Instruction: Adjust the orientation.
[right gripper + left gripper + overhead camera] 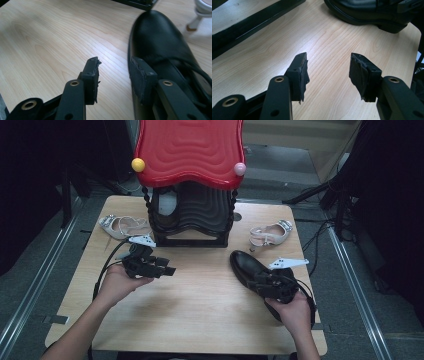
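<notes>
Right gripper (113, 66) parted, one jaw over black shoe (160, 40), nothing clamped. Left gripper (328, 65) wide, empty, well left of shoe, above surface (200, 290).

left gripper (328, 66): jaws apart, nothing between | right gripper (113, 67): jaws apart, apparently gripping nothing

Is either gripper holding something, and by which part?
Nothing is held. Left gripper open over bare table; right gripper open beside the black leather lace-up shoe.
</notes>
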`<state>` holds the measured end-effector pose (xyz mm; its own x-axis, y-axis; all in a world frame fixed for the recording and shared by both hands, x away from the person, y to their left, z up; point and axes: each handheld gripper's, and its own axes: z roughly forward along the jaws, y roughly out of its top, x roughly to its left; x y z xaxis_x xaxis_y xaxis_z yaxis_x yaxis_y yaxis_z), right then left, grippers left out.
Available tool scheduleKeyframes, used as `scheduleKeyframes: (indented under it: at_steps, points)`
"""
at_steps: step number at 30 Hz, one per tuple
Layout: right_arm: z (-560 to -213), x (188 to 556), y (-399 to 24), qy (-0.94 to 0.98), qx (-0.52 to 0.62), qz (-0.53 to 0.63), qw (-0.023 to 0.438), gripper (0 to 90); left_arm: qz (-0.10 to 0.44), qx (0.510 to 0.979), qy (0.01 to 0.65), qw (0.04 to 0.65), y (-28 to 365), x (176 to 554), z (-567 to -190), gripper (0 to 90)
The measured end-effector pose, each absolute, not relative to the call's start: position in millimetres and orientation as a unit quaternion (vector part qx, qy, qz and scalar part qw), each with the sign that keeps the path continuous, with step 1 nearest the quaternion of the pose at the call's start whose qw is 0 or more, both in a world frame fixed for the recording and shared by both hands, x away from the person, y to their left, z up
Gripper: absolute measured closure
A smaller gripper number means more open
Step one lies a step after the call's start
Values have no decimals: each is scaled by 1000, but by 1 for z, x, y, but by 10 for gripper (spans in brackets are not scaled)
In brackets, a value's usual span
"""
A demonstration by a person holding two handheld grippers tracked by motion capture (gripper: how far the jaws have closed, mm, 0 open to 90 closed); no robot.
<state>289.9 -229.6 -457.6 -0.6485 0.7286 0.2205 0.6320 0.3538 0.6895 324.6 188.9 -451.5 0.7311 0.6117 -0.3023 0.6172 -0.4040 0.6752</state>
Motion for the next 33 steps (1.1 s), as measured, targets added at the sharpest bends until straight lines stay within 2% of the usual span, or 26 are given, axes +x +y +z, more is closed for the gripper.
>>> scheduleKeyframes:
  at_steps: [13, 20, 31, 33]
  points:
    - [-449, 272, -256, 804, 434, 401, 66, 640, -2, 841, 359, 404, 186, 333, -453, 496]
    - [-446, 261, -276, 799, 459, 378, 91, 630, -4, 838, 363, 408, 189, 335, -453, 496]
    - [-454, 264, -281, 801, 486, 345, 62, 650, -1, 838, 364, 406, 188, 335, -454, 496]
    - [-455, 265, -278, 806, 481, 338, 68, 647, -1, 838, 364, 406, 188, 335, -454, 496]
